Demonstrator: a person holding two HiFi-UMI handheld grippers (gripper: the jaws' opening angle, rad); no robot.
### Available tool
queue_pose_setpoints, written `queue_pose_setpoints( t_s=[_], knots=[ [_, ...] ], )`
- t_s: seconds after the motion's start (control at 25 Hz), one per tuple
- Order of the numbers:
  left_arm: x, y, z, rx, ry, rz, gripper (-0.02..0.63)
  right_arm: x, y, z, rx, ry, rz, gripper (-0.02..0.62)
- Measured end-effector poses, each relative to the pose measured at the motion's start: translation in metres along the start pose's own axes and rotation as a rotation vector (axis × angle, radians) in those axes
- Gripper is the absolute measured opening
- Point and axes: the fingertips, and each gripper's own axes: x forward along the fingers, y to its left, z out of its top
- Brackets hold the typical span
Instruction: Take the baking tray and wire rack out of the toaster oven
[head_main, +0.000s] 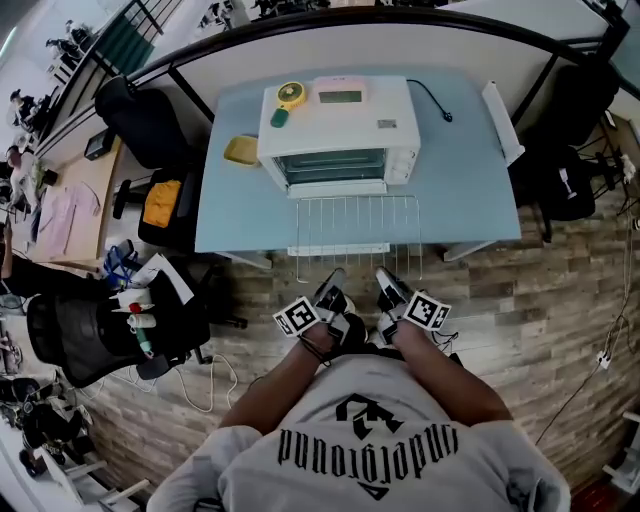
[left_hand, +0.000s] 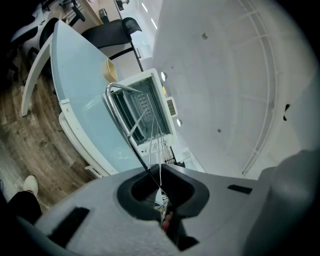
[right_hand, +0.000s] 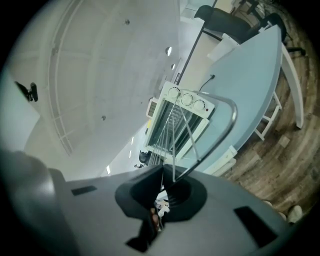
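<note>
The step in hand looked to be drawing the rack clear of the oven. Doing it well called for an even pull from both hands. The rack needed to stay level so that its far edge would not catch on the open door. It then wanted setting flat on a bare part of the desk beside the oven, not left overhanging. With so thin a wire in each grip, any twist between the hands risked letting it slip. The left tool was pressed together on the rack's near edge wire, left of its middle. The right tool pinched the same wire right of its middle. In each tool's own view the wire ran straight into the closed jaws, and the rack fanned away from them toward the oven. The rack lay roughly level in front of the oven. Its far edge was just at the door's lip, though whether it touched could not be told. Its near edge reached past the desk's front edge, over the floor. The tray showed nowhere outside the oven, so it was probably inside and remained to be taken out.
</note>
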Motion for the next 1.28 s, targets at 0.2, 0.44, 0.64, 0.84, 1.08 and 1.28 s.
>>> queue_pose_setpoints(
  t_s=[0.2, 0.44, 0.64, 0.84, 1.08, 1.28],
  knots=[
    [-0.018, -0.012, -0.005, 0.031, -0.010, 0.008, 0.009, -0.015, 0.012, -0.011, -0.003, 0.008, 0.023, 0.005],
    [-0.041, -0.013, 0.018, 0.043, -0.079, 0.026, 0.008, 0.001, 0.035, -0.028, -0.045, 0.071, 0.068, 0.006],
    [-0.053, -0.010, 0.042, 0.046, -0.125, 0.031, 0.008, 0.022, 0.047, -0.037, -0.075, 0.113, 0.094, 0.007],
    [-0.067, -0.002, 0.068, 0.058, -0.137, 0.033, 0.008, 0.047, 0.059, -0.052, -0.087, 0.137, 0.104, 0.008],
    [-0.094, 0.024, 0.121, 0.065, -0.138, 0.045, 0.009, 0.099, 0.077, -0.086, -0.092, 0.154, 0.103, 0.011],
    [-0.117, 0.050, 0.177, 0.060, -0.121, 0.051, 0.009, 0.152, 0.095, -0.118, -0.084, 0.148, 0.091, 0.012]
  ],
)
